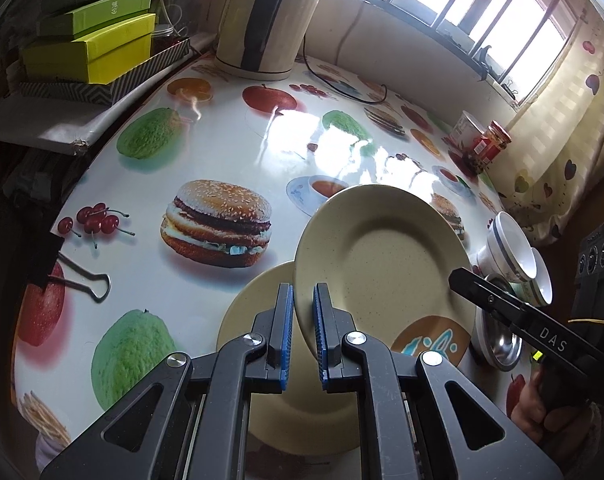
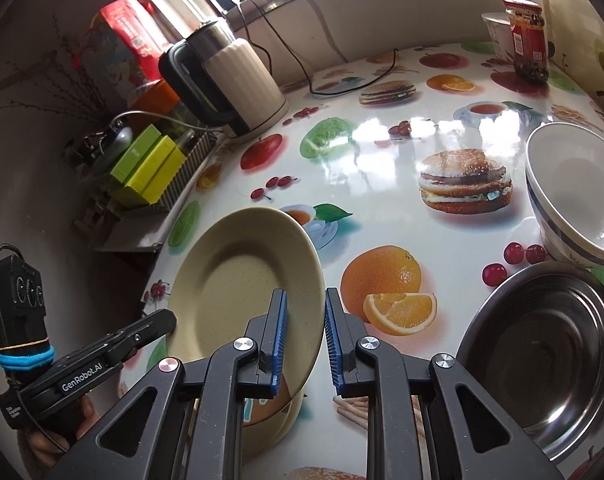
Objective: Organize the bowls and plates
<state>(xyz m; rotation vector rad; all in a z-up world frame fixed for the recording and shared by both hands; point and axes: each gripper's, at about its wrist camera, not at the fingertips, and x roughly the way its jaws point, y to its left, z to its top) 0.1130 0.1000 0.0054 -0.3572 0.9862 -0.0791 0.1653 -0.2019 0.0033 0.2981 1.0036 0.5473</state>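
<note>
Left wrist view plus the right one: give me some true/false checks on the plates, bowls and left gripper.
1. The left gripper is shut on the rim of a beige speckled round plate. True.
2. That plate lies flat on the fruit-print table. False: it is tilted and lifted above a second beige plate.
3. The round stainless steel bowl is empty. True.
4. The cream ribbed electric kettle lies on its side. False: it stands upright near the back of the table.
</note>
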